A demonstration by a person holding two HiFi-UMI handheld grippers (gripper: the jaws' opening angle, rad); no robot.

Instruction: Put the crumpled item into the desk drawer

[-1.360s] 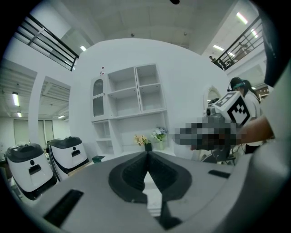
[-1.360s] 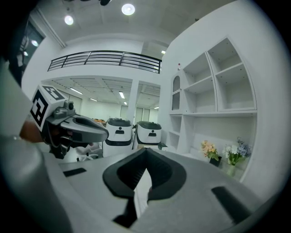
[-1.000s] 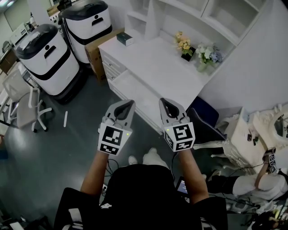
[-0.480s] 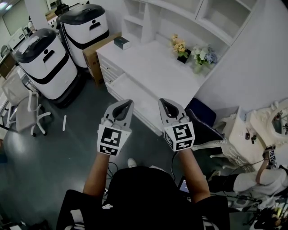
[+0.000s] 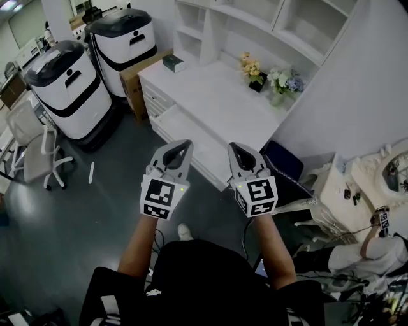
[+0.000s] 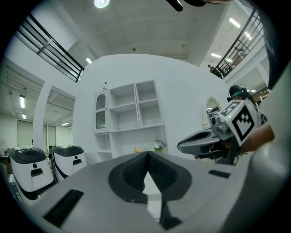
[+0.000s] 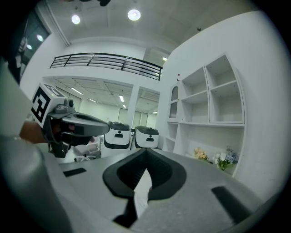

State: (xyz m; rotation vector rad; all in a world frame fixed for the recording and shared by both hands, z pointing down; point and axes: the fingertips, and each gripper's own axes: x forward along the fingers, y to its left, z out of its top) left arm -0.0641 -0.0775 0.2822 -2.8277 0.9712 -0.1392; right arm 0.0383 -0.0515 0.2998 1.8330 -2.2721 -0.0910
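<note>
Both grippers hover side by side over the dark floor in front of a white desk. My left gripper is shut with nothing between its jaws; in its own view the tips meet. My right gripper is also shut and empty, its tips touching. A desk drawer stands pulled out just beyond the fingertips. No crumpled item shows in any view.
On the desk are two small flower pots and a dark box, with open shelves above. Two white-and-black machines, a cardboard box and an office chair stand left. A dark blue seat is right.
Both grippers stay shut and side by side. The person has stepped a little toward the desk, so the room has slid slightly in the head view.
</note>
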